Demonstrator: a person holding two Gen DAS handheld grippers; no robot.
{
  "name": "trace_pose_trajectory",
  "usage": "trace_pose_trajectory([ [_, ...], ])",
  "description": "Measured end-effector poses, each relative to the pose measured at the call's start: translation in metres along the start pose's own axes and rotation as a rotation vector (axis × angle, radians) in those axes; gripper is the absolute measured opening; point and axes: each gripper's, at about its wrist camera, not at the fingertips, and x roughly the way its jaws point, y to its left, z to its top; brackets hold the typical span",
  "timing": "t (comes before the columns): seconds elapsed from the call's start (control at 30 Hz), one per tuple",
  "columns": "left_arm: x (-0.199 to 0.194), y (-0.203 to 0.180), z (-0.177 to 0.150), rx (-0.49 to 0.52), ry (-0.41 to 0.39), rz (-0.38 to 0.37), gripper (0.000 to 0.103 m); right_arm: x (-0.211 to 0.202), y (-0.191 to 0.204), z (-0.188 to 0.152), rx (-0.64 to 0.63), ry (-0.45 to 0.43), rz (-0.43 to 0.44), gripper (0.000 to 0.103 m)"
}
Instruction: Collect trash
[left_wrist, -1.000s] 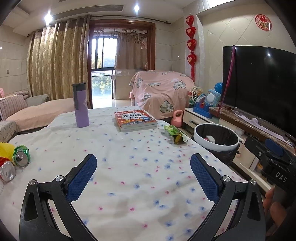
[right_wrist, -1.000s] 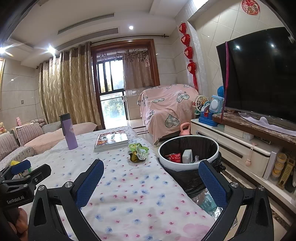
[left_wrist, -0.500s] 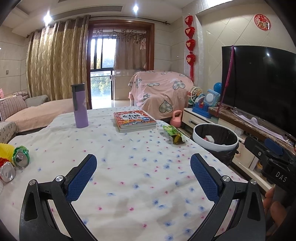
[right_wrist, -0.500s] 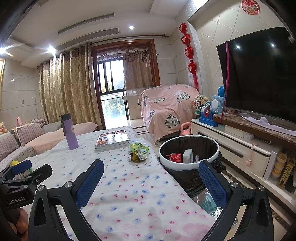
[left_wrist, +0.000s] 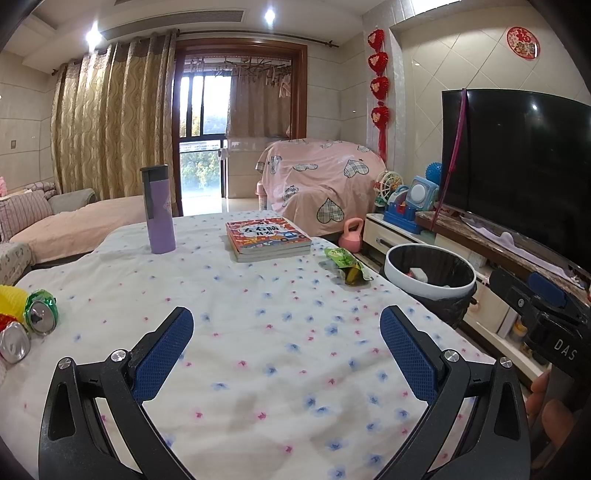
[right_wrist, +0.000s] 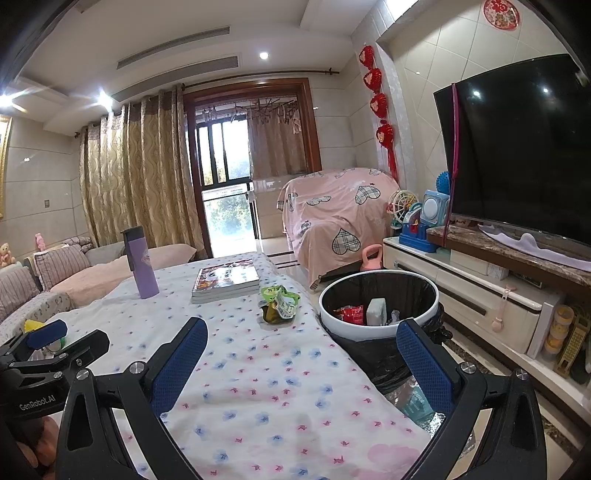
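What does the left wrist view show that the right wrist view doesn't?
Only the left wrist view shows the two cans lying at the table's left edge, one green and one red, beside something yellow.

Only the right wrist view shows inside the trash bin: a red wrapper and a white block, plus packaging on the floor by it.

Both show the green snack wrapper near the table's right edge, the purple bottle, the books, and an open, empty hand-held gripper: left, right.
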Motion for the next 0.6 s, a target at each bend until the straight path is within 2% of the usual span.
trace_pose_trajectory([
  [0.6, 0.004, 0.0015, -0.0031, 0.002, 0.007, -0.007, 0.103, 0.0014, 0.0026, -0.0021, 0.001, 0.013, 0.011, 0.103],
])
